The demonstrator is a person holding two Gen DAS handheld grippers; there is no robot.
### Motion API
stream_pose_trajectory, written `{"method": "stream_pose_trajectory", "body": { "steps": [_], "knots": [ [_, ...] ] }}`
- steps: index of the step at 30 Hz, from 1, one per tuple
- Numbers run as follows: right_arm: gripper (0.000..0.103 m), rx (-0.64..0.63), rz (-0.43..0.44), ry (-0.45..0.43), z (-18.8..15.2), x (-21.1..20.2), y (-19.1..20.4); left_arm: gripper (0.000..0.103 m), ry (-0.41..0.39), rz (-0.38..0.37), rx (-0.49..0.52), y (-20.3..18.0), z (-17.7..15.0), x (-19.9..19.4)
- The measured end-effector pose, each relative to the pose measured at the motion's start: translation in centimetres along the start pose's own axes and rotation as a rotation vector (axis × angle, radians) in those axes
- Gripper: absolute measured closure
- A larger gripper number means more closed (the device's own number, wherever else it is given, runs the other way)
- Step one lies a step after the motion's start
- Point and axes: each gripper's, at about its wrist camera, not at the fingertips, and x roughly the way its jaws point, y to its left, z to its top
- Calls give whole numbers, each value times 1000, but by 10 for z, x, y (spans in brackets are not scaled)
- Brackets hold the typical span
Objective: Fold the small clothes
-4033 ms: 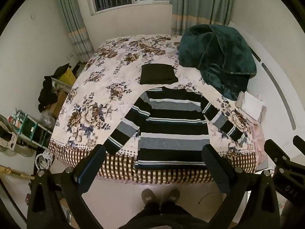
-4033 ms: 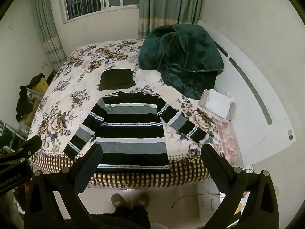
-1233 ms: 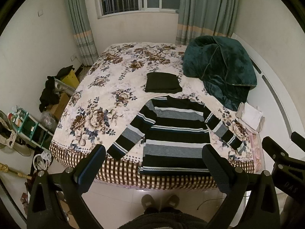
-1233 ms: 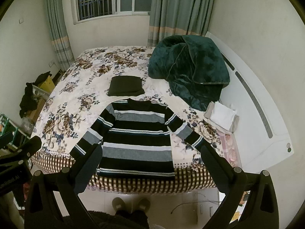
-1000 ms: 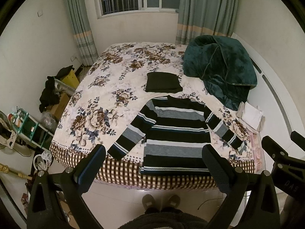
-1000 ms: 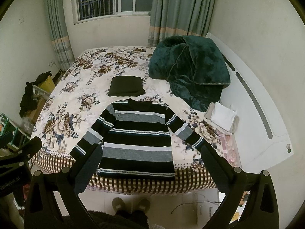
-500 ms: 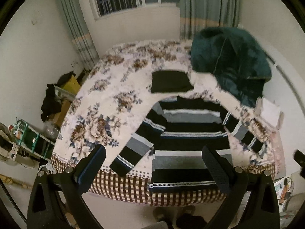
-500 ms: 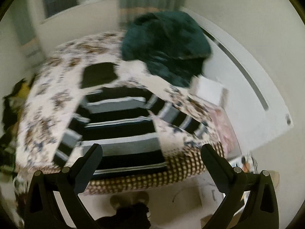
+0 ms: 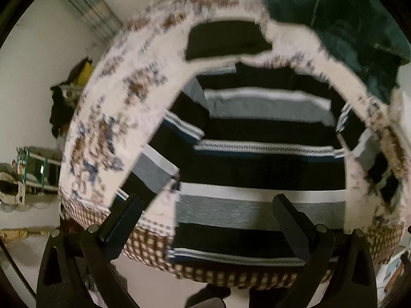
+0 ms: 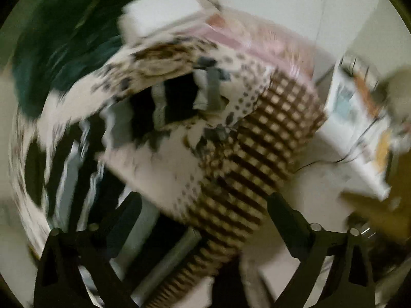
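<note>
On the bed (image 9: 108, 118) lies a sweater (image 9: 259, 159), soft and light; we would pinch a cuff; left gripper (image 9: 205, 220) and right gripper (image 10: 204, 218) wide open, empty

A floral-covered bed (image 9: 108, 107) with checked valance stands between white walls (image 9: 38, 59).

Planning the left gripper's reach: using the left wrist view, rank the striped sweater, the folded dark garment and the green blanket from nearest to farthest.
1. Striped sweater: spread flat at the bed's near edge, just ahead of the left gripper.
2. Folded dark garment: beyond the sweater's collar, centre.
3. Green blanket: heaped at the far right.
</note>
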Motion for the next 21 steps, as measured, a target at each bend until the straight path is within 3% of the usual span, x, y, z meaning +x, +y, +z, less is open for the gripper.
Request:
{"method": "stream_pose_trajectory", "body": {
  "steps": [8,12,13,16,21],
  "knots": [
    [20,463,281,120,34,174,-34,0,220,16,-104,-48,2,131],
    [30,623,359,-23,45,208,-34,0,236,1,-142,-55,8,168],
    [41,649,355,-72,45,208,-32,0,235,-5,-148,-56,10,175],
    [94,624,300,-165,50,204,-8,0,213,-14,-160,-51,16,192],
    [95,355,167,-264,51,169,82,0,167,3,-213,-19,25,204]
  ]
}}
